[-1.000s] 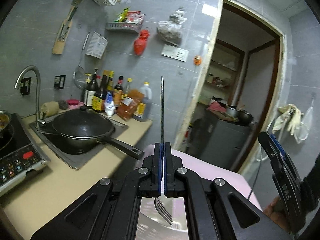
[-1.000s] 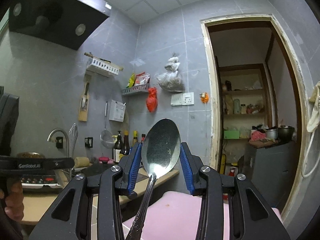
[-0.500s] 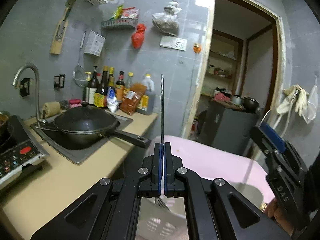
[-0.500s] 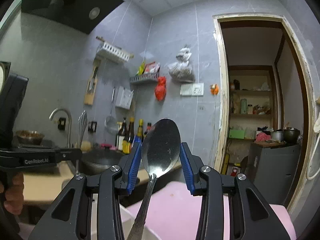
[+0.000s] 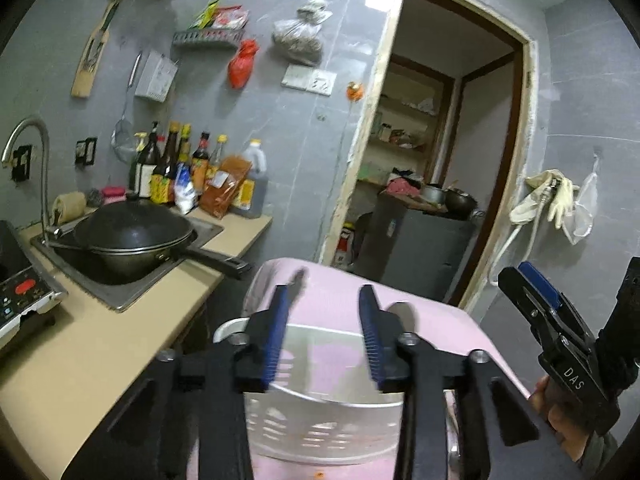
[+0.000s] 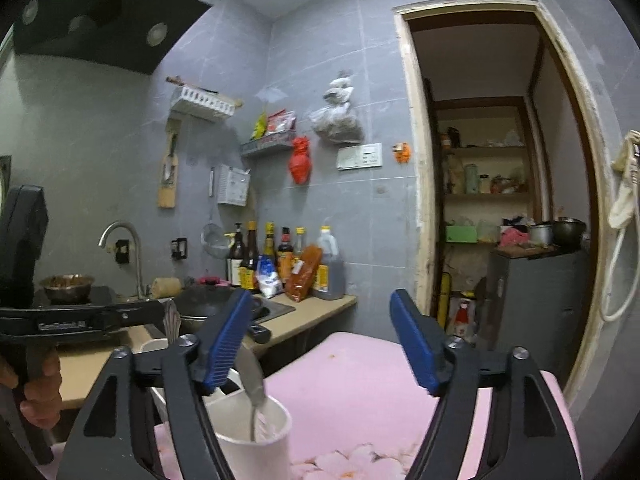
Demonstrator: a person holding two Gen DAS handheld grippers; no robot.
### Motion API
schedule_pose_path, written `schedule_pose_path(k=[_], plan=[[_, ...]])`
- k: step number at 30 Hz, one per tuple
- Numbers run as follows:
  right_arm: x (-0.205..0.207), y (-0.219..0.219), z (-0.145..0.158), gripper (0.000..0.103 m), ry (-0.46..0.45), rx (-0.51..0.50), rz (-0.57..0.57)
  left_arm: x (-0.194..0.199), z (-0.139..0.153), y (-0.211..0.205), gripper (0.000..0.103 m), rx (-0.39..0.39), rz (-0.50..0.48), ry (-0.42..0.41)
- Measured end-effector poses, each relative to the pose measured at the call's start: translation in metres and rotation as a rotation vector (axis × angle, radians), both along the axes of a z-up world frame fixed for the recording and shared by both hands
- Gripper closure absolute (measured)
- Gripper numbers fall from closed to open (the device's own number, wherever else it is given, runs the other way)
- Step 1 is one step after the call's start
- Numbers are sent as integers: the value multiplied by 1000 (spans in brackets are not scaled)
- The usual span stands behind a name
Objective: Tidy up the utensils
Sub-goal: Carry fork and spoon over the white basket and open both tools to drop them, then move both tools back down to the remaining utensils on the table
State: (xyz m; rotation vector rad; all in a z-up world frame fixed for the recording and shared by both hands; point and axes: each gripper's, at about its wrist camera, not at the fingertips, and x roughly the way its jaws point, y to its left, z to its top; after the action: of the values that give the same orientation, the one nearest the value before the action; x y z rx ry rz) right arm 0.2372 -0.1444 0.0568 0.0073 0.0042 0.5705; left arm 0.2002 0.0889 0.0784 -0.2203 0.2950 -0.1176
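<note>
My left gripper [image 5: 325, 336] is open and empty above a white slotted utensil holder [image 5: 320, 396] on a pink surface [image 5: 436, 328]. The fork's handle tip [image 5: 298, 280] shows blurred beside the left finger, free of the pads. My right gripper [image 6: 320, 348] is open. The metal spoon [image 6: 252, 376] stands bowl-up in a compartment of the white holder [image 6: 256, 436], just right of my left finger. A fork handle [image 6: 172, 320] stands in a further compartment. The other gripper shows at the right edge of the left wrist view [image 5: 560, 336] and at the left in the right wrist view [image 6: 80, 320].
A beige counter [image 5: 92, 344] at the left holds a sink with a black wok [image 5: 132, 236], a tap [image 5: 28, 152], an induction cooker [image 5: 20, 292] and several sauce bottles [image 5: 192, 172]. An open doorway [image 5: 440, 160] lies ahead.
Both grippers have opened. The fork has left the left gripper and the spoon has left the right gripper and dropped into the white holder. Both cameras now sit lower over the holder.
</note>
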Motion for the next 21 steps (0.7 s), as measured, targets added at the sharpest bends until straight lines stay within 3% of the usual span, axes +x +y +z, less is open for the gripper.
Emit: schedule_pose_path(k=[2,4,7,9,16,21], plan=[[-4,-12,2,14,0,8,-32,-4,4,-12,64,16,-15,-18],[-9,-25,3,2,-10,9,-73,-9,5,-27,50,41,-8,-45],[-16,-47,2,0,-33,-1,-143,-17,4,-49,31,70,6,-85],[-19,-61,0,0,-35,-20,-182,-19,2,-63,26,92,0,-96],[-30,-114,-14,0,-12,-67,-302,-17,-17,-113,19,154,-75,-57],[-28,-146,-28,0,54,-93,-344,-9,-36,-145,19,176,-162,33]])
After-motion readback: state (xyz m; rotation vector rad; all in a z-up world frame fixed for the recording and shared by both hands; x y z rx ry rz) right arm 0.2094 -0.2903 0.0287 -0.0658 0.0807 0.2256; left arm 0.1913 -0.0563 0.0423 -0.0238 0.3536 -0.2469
